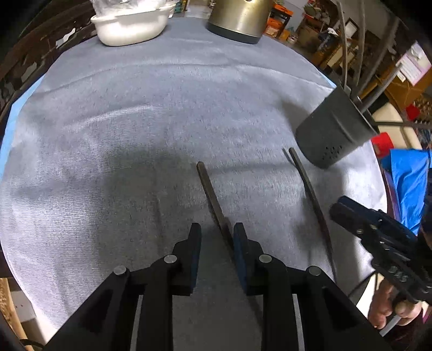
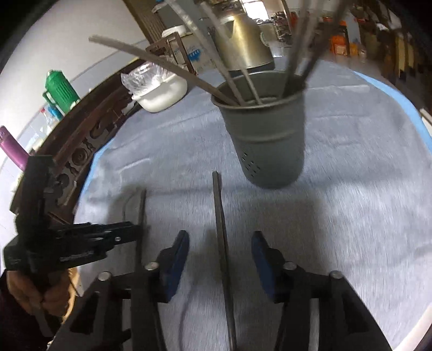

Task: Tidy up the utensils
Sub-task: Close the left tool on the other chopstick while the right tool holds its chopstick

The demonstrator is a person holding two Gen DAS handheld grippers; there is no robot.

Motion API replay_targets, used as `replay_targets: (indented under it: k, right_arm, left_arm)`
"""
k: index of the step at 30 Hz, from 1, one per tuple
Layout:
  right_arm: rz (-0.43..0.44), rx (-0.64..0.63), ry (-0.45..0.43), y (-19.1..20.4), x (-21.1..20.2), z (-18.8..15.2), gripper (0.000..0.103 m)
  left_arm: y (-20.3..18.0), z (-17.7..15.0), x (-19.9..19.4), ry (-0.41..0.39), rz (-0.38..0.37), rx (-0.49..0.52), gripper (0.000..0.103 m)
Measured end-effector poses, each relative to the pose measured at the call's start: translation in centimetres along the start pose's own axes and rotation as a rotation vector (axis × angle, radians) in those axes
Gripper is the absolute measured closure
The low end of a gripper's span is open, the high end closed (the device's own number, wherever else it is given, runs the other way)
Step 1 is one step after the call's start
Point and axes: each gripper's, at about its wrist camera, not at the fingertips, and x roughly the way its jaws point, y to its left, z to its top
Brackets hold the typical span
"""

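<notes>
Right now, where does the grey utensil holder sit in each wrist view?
Left wrist view: the grey utensil holder is at the right edge, tilted by the lens, beyond the two loose utensils.
Right wrist view: the holder stands upper centre, handles sticking out of it.
Shared landmark: the brass-coloured kettle at the cloth's far side.

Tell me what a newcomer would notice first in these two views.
First, the grey holder standing on the grey cloth, bristling with long utensils. Next, two dark utensils lying loose on the cloth in front of it: one runs between the open pads of the right tool, the other lies against one pad of the left tool. Behind sit a white bowl and a metal kettle.
</notes>
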Motion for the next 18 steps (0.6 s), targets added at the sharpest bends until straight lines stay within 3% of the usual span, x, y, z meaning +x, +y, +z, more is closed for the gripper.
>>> replay_targets:
  k: [3,9,11,12,18]
  right_arm:
    - [-0.041,-0.020,0.018,0.3,1.2,1.0,0.068]
    - [-0.090,-0.024,0.075,0.7,3.7,1.7,0.084]
    - [-0.097,-0.016,0.079,0.7,4.0,1.5,0.089]
    - [-0.095,-0.016,0.085,0.8,4.1,1.4,0.094]
    - [-0.001,0.136,0.119,-0.5,3.5,1.0,0.095]
  left_arm:
    - [0.0,0.6,0.3,0.002,-0.004,-0.025,0.078]
    - [0.0,2.3,1.3,-0.010,-0.009,-0.071,0.078]
    - [-0.1,2.3,1.5,-0.016,-0.014,-0.064,0.090]
    - [-0.3,2.2,1.6,-0.016,-0.013,-0.060,0.092]
    - [-1.1,1.8,1.6,-0.031,-0.050,0.003,0.093]
